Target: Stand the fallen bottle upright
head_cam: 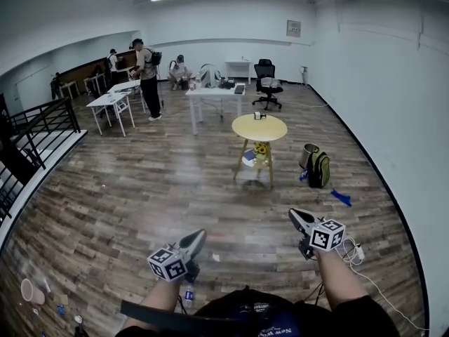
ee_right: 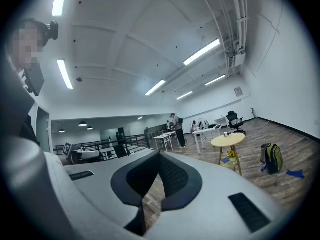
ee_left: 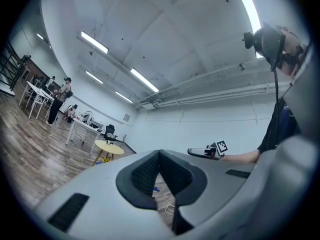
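Left jaws: the left gripper (ee_left: 160,152) is clenched on nothing. Its black ribbed pads meet at the tips, and a thin wedge of floor shows behind them.
Right jaws: the right gripper (ee_right: 160,154) is clenched the same way and is also empty.
Gripper bodies: smooth grey moulded shells, each with a cube of black-and-white square markers. They are held level, side by side and apart, pointing toward the far end of the room.
Bottle: the bottle (head_cam: 188,295) is small and clear with a blue band. It is on the floor close to the person, just under the left gripper (which partly covers it, so I cannot tell whether it lies or stands).
Floor: the wooden floor (head_cam: 140,188) is glossy grey-brown planks.
Room: white walls, strip lights on the ceiling, and a black railing (head_cam: 35,128) at the far left.
Round table: the round table (head_cam: 275,128) has a yellow tabletop on slim wooden legs, far ahead between the two grippers. A small item sits on top, and there are yellow flowers (head_cam: 261,148) on its lower shelf.
Right side: a green backpack (head_cam: 319,168) stands on the floor beside the table. A blue scrap (head_cam: 341,197) lies nearer, and a white cable (head_cam: 359,255) lies by the right gripper.
Left side: a pink cup (head_cam: 31,291) and small litter lie near the left edge.
Far end: white desks (head_cam: 214,93), a black office chair (head_cam: 266,83), and several people (head_cam: 147,76).
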A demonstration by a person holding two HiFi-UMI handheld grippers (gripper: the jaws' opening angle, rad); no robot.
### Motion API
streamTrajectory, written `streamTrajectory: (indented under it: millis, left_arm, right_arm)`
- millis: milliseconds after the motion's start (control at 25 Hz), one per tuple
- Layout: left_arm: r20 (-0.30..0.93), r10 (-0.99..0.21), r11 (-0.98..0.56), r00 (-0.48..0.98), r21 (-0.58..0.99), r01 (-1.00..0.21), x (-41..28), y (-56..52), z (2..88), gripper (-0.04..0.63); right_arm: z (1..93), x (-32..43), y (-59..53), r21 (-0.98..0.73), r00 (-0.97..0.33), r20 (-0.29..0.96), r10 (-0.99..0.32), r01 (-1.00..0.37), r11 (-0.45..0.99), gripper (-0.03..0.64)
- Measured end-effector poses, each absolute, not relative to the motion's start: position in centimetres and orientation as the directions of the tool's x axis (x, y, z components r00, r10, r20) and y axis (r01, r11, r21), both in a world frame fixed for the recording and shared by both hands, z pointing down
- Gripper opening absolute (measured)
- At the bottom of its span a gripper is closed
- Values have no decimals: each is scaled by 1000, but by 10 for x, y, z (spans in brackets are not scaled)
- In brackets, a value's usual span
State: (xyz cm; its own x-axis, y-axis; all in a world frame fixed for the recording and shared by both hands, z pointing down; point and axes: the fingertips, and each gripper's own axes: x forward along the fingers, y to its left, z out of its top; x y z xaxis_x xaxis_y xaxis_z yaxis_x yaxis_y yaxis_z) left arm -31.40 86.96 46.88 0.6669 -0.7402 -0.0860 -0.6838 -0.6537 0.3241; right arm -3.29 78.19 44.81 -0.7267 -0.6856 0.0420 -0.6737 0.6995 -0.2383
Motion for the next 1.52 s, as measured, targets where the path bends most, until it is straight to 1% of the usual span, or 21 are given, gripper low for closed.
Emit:
streamTrajectory:
  millis: [160, 320, 560, 760, 920, 1080, 1320, 1520]
  left_arm:
    - [-78, -745, -648, 663, 322, -690, -358, 875, 474, 6]
    - [-75, -752, -638, 655, 330, -695, -384, 869, 474, 5]
    - [-76, -753, -636, 654, 338, -693, -392, 852, 480, 6]
    - [-66, -766, -619, 639, 341, -707, -381, 828, 474, 6]
    - [-52, -778, -606, 626, 322, -728, -363, 795, 477, 5]
    - [-50, -795, -587, 605, 314, -746, -328, 740, 472, 5]
    - [-74, -804, -580, 590, 319, -750, -245, 655, 461, 6]
    - [-84, -778, -613, 623, 318, -723, -170, 596, 454, 5]
  right_arm:
    - [452, -72, 785, -245, -724, 30, -689, -674, 697, 15]
    - [455, -95, 779, -250, -726, 45, -686, -673, 696, 15]
    - [458, -103, 757, -254, -723, 46, -689, -676, 692, 15]
    - [453, -94, 725, -268, -737, 36, -675, -657, 704, 15]
    - [458, -80, 685, -275, -754, 17, -656, -635, 722, 15]
    - [461, -46, 624, -284, -770, 22, -638, -617, 734, 15]
    - [445, 31, 541, -266, -786, 19, -618, -600, 755, 15]
    - [435, 91, 485, -257, -781, 17, -625, -607, 752, 15]
